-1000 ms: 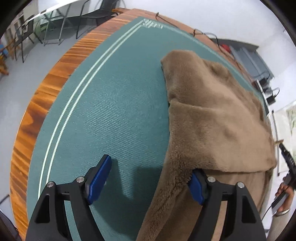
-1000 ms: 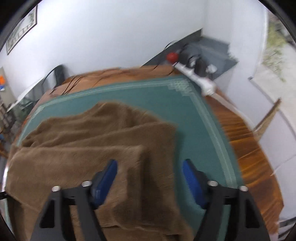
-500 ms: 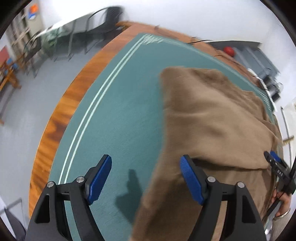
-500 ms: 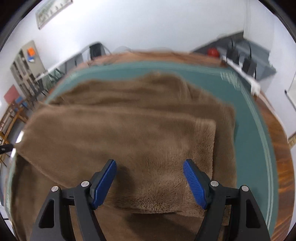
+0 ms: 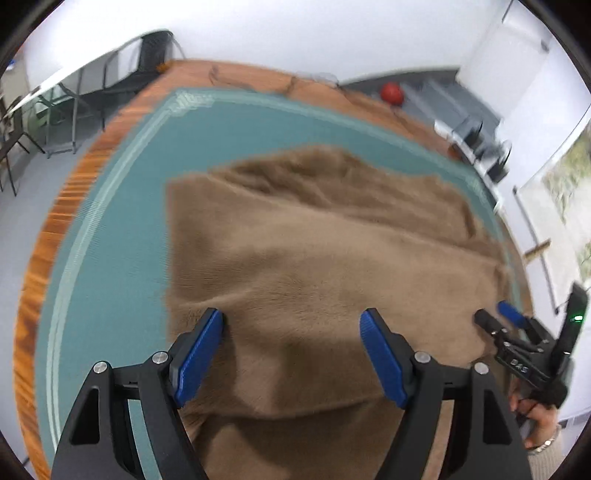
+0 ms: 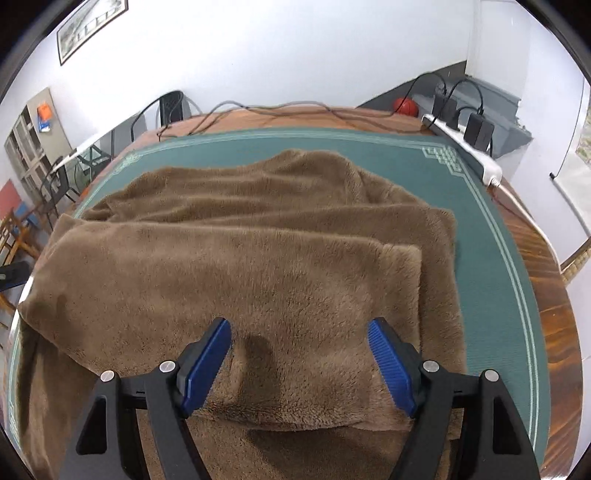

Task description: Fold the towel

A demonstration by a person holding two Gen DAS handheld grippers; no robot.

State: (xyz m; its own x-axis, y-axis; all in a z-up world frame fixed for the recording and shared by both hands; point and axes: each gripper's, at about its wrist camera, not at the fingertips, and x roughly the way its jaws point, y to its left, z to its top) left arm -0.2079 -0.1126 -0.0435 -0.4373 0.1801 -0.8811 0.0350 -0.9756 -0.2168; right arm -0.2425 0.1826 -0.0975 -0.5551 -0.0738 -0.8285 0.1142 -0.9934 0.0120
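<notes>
Towel (image 6: 236, 266), brown plush, lies partly folded on our green-matted wooden bench (image 6: 491, 266); left tongs (image 5: 291, 350) and right tongs (image 6: 299, 354) gape above, empty.

Surroundings: wooden bench (image 6: 554, 325) under green mat (image 6: 495, 280).
Black cables (image 6: 266, 110) at far edge; white power strip (image 6: 476, 158) with adapters; red ball (image 6: 405, 106) beyond; framed picture (image 6: 88, 27) on wall.
</notes>
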